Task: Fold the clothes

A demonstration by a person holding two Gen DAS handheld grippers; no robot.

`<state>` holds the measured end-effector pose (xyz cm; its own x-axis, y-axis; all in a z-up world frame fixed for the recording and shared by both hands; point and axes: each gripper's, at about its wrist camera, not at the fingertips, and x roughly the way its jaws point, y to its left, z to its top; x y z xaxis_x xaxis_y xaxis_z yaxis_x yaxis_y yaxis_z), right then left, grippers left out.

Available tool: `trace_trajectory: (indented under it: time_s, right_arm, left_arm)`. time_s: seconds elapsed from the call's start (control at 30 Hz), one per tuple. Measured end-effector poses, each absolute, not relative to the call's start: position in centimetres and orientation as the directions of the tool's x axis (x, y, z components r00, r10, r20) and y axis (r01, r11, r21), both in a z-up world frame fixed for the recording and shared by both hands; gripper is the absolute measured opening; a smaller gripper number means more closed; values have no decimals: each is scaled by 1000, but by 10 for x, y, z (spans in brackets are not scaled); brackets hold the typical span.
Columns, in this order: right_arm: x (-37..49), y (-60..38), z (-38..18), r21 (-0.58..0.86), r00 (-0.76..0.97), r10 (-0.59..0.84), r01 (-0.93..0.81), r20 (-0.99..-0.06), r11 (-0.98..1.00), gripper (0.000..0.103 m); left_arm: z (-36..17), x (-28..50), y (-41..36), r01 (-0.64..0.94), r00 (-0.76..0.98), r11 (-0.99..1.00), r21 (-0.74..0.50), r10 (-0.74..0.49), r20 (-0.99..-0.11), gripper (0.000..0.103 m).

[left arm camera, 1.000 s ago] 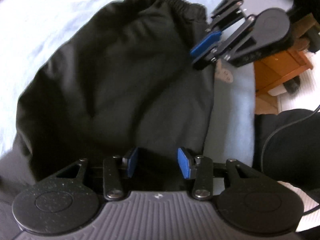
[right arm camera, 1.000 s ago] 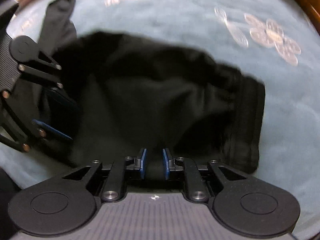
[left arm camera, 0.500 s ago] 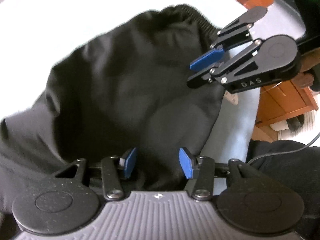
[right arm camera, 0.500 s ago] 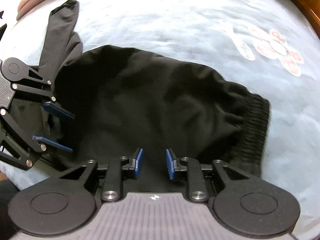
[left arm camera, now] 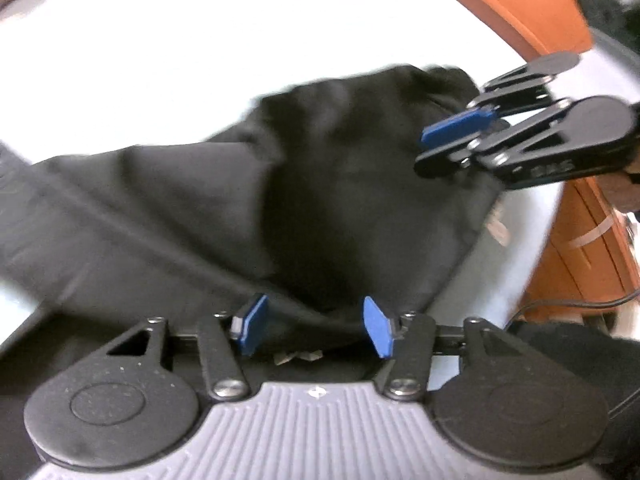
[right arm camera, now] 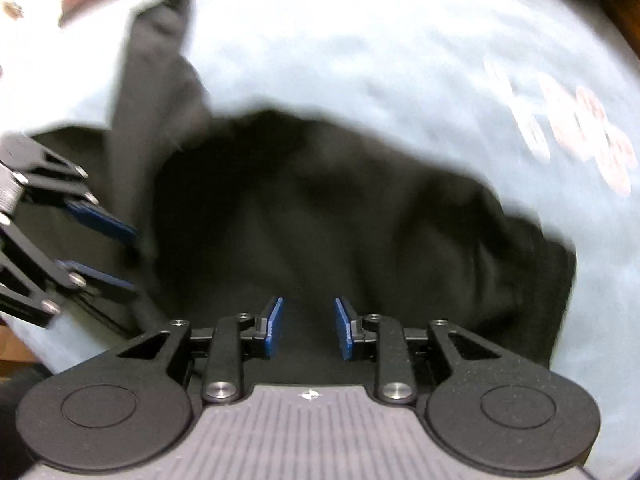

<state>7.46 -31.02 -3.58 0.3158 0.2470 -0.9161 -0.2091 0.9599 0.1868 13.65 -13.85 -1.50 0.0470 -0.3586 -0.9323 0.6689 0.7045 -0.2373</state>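
Looking down through both cameras, we see black trousers [right arm camera: 320, 216] lying in a soft heap on a pale blue bed sheet [right arm camera: 360, 60]. One long dark leg of the trousers [right arm camera: 156, 80] stretches away toward the top left in the right wrist view. Pink flower shapes [right arm camera: 580, 132] are printed on the sheet, off to the right of the cloth.

Our left gripper [left arm camera: 314, 326] hangs over the near edge of the trousers. Its blue pads [left arm camera: 376, 326] stand wide apart, and its jaws have just been opening. Dark cloth lies under and between them, but the pads do not press on it.

Our right gripper [right arm camera: 308, 328] points down at the black cloth too. Its blue pads [right arm camera: 274, 326] are closer together than the left ones, with a clear gap. These jaws have just been opening as well. We see cloth below the gap, and the pads do not squeeze it.

From the left wrist camera, the right gripper shows at the upper right, over the far end of the trousers. Orange-brown wooden furniture [left arm camera: 520, 8] stands past the bed. A thin black cable [left arm camera: 568, 306] runs by the lower right. Both pictures are blurry.
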Motion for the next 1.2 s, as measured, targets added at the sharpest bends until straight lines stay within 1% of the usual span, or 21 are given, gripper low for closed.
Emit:
trace_trajectory:
  time_s: [0.1,0.2,0.3,0.37,0.57,0.73,0.87,0.9,0.97,1.03,1.13,1.2]
  right_arm:
    - [100,-282,-15,235,364,336,-294,-869,927,33]
    - [131,-246,-6,291,372,434,-381,-821,878,33]
    - [167,-206,-18,354,336,515,-435,-789,828,33]
    - [188,-187,-33,385,307,535,-433,-787,815,33]
    - [227,-156,-81,415,234,513,-364,-826,834,33]
    - [233,-143,-98,382,198,463,-342,-864,858,34]
    - [238,-143,-102,397,173,468,-329,-866,857,34]
    - [238,-143,-102,402,172,473,-328,-864,855,33]
    - [238,-145,-98,409,175,483,-334,-858,849,6]
    - [239,-146,-94,419,182,495,-336,-850,843,6]
    - [235,-156,-77,474,204,550,-325,-810,818,5]
    - [231,-166,-63,520,217,592,-311,-776,795,5]
  left_arm:
    - [-14,146,-101,558,96,799,-224,-330,-939,57]
    - [-19,158,-60,400,135,891,-216,-291,-947,57]
    - [-26,167,-21,250,166,942,-224,-269,-949,57]
    - [-28,171,-2,190,188,956,-225,-261,-947,57]
    - [-31,171,41,121,226,959,-257,-279,-933,58]
    - [-32,168,62,96,224,943,-319,-333,-916,59]
    - [-33,171,66,90,221,932,-352,-363,-905,59]
    - [-32,172,67,88,220,930,-357,-368,-903,59]
    - [-34,176,67,90,216,917,-388,-398,-891,61]
    - [-41,184,66,92,212,903,-420,-430,-878,64]
    - [-57,200,61,87,199,883,-461,-469,-860,64]
    - [-66,211,59,68,196,858,-509,-512,-836,64]
